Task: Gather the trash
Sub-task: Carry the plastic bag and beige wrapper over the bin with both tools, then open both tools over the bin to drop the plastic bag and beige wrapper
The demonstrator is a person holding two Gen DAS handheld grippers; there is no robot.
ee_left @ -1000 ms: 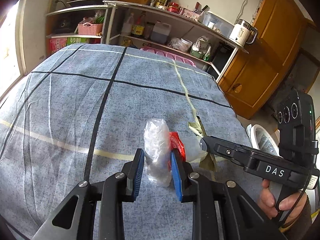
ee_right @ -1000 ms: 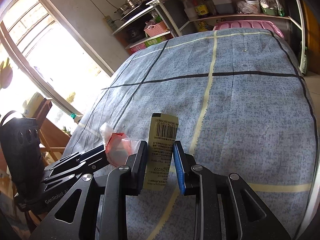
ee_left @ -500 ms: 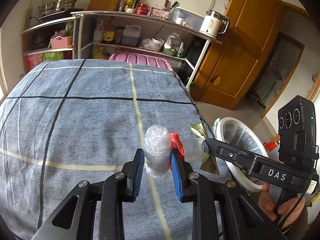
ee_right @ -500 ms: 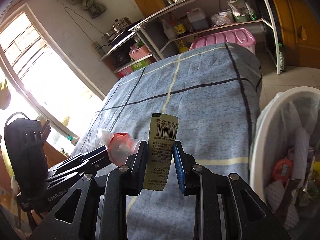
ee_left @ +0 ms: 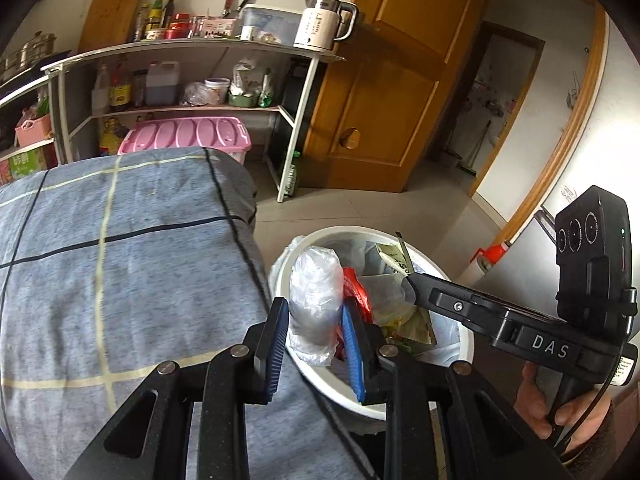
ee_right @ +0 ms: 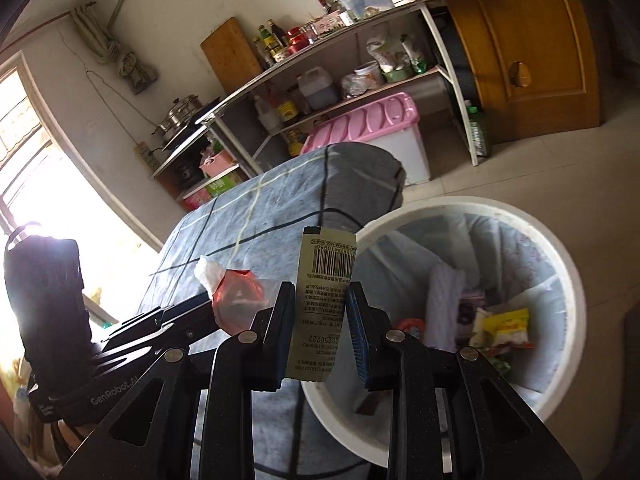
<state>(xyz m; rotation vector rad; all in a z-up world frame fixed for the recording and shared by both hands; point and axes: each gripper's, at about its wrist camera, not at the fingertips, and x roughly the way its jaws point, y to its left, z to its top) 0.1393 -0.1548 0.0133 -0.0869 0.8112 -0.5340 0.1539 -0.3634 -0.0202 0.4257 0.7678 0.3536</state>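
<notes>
My left gripper (ee_left: 314, 344) is shut on a crumpled clear plastic bag (ee_left: 314, 300) with a red wrapper (ee_left: 354, 292) beside it, held over the near rim of the white trash bin (ee_left: 288, 268). My right gripper (ee_right: 320, 328) is shut on a flat olive-green packet with a barcode (ee_right: 324, 288), held at the left rim of the same bin (ee_right: 576, 304). The right gripper (ee_left: 412, 280) also shows in the left wrist view, over the bin. The bin is lined with a bag and holds several wrappers.
The table with a blue checked cloth (ee_left: 120, 264) lies left of the bin. A shelf rack with bottles and a kettle (ee_left: 180, 80), a pink storage box (ee_left: 188, 140) and a wooden door (ee_left: 384, 92) stand behind. Tiled floor (ee_left: 360, 208) surrounds the bin.
Both grippers have swung right from above the table to over the trash bin, each still holding its trash. The bin has come into full view.
</notes>
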